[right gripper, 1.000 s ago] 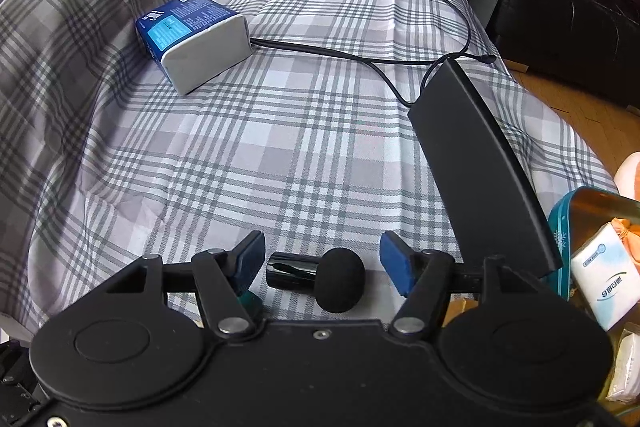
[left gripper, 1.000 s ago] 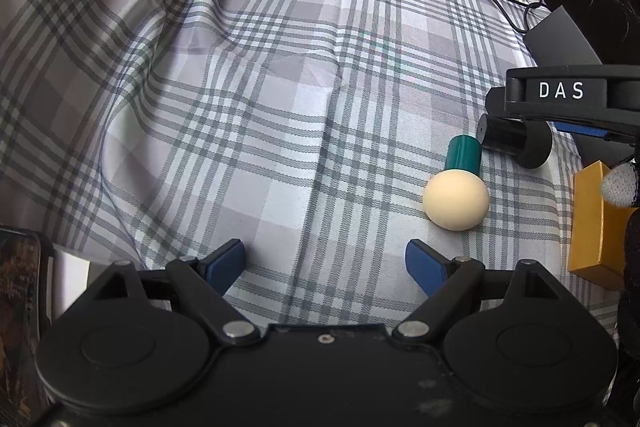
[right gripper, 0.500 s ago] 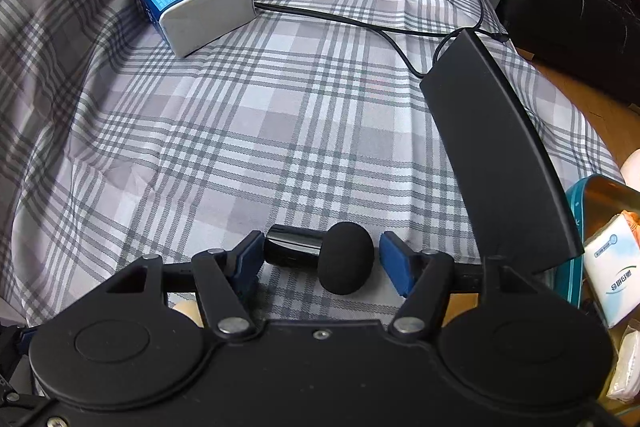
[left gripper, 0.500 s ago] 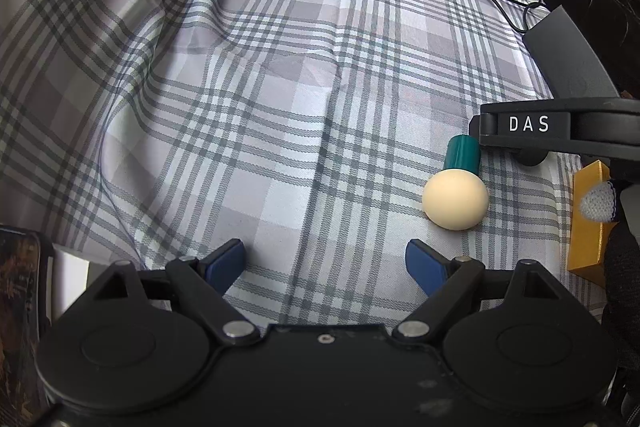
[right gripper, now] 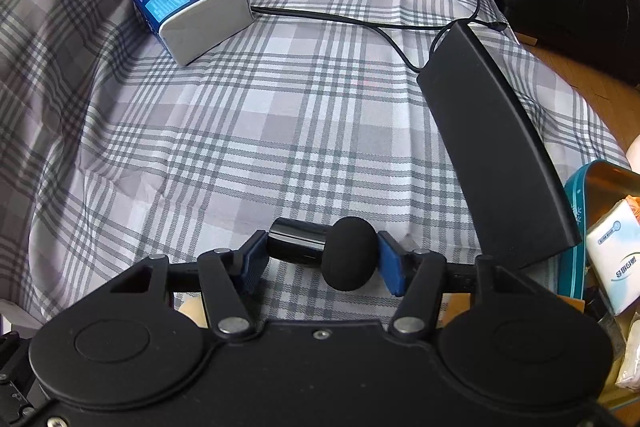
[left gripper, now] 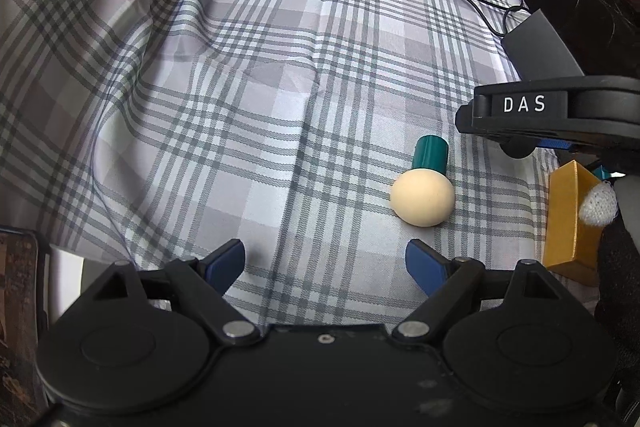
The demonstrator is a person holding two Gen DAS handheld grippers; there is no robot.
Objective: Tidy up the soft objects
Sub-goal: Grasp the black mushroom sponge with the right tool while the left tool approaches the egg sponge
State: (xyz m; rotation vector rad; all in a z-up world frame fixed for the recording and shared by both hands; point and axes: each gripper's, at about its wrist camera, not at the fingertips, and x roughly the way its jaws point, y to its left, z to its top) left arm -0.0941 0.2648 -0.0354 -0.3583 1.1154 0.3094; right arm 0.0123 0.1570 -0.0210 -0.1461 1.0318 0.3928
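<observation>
While closing, right claw (right gripper: 322, 259) around black puff (right gripper: 350, 253)

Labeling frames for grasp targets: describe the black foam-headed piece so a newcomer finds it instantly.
On the plaid cloth, near its front edge, the closing right gripper has a black mushroom-shaped piece between its pads. Its neighbour, same shape, is cream with a teal stem.
</observation>
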